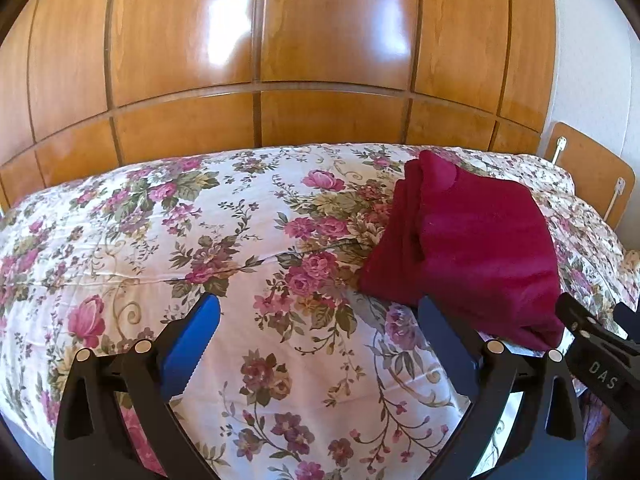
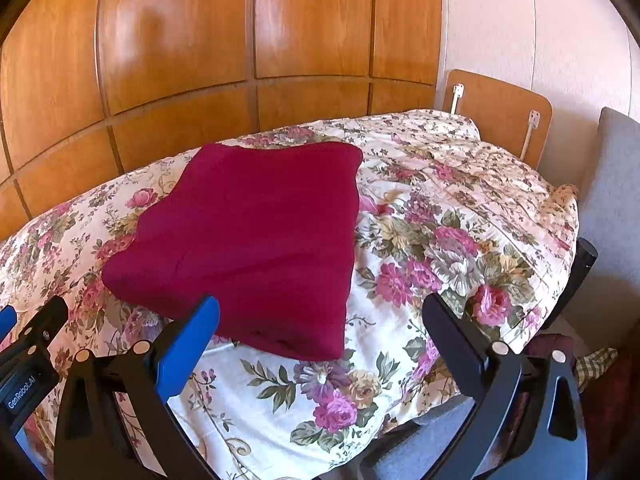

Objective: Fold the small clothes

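A dark red garment (image 1: 480, 248) lies folded into a thick, roughly square bundle on the floral bedspread (image 1: 240, 216). In the left wrist view it sits to the right, just past my right blue pad. My left gripper (image 1: 318, 302) is open wide over bare bedspread, holding nothing. In the right wrist view the garment (image 2: 256, 232) lies ahead and to the left, its near corner reaching in between the fingers. My right gripper (image 2: 320, 301) is open wide, its pads apart from the cloth. Each view catches a black finger (image 1: 588, 332) (image 2: 36, 332) of the other gripper at its edge.
A wooden panelled wardrobe (image 1: 320, 40) rises behind the bed. A small wooden headboard (image 2: 500, 112) with white cables stands at the bed's far right end. A grey cushion (image 2: 612, 184) leans beside it. The bed's near edge drops away at the lower right (image 2: 440, 420).
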Demonstrator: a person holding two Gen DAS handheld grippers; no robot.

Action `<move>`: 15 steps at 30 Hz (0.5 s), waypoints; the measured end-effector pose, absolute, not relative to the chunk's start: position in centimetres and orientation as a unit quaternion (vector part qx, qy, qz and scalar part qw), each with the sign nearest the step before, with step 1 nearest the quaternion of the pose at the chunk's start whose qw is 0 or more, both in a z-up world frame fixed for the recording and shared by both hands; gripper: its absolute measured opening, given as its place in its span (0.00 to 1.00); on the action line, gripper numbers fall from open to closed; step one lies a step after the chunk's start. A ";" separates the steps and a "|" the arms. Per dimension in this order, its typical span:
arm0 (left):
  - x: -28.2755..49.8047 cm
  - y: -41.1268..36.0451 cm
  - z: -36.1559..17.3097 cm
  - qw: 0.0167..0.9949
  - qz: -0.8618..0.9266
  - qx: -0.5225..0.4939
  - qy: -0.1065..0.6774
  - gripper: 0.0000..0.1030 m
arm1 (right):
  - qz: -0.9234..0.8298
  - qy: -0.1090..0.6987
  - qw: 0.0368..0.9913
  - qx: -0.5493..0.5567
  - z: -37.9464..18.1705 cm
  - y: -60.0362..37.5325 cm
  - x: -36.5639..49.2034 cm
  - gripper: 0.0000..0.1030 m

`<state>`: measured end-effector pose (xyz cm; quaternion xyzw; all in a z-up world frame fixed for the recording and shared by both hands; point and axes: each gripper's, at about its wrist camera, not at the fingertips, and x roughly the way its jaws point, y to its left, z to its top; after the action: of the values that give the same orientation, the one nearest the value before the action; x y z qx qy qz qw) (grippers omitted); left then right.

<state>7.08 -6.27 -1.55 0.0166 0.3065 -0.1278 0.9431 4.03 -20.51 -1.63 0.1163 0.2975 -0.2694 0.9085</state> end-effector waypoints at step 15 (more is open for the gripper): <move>6.4 -7.3 -1.5 0.943 -0.127 0.046 0.304 0.96 | -0.250 0.287 0.918 0.110 -1.8 -20.3 4.3 0.98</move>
<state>6.40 -7.28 -1.54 0.0460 0.3040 -0.1265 0.9431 4.28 -20.29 -1.76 0.1096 0.2875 -0.2497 0.9181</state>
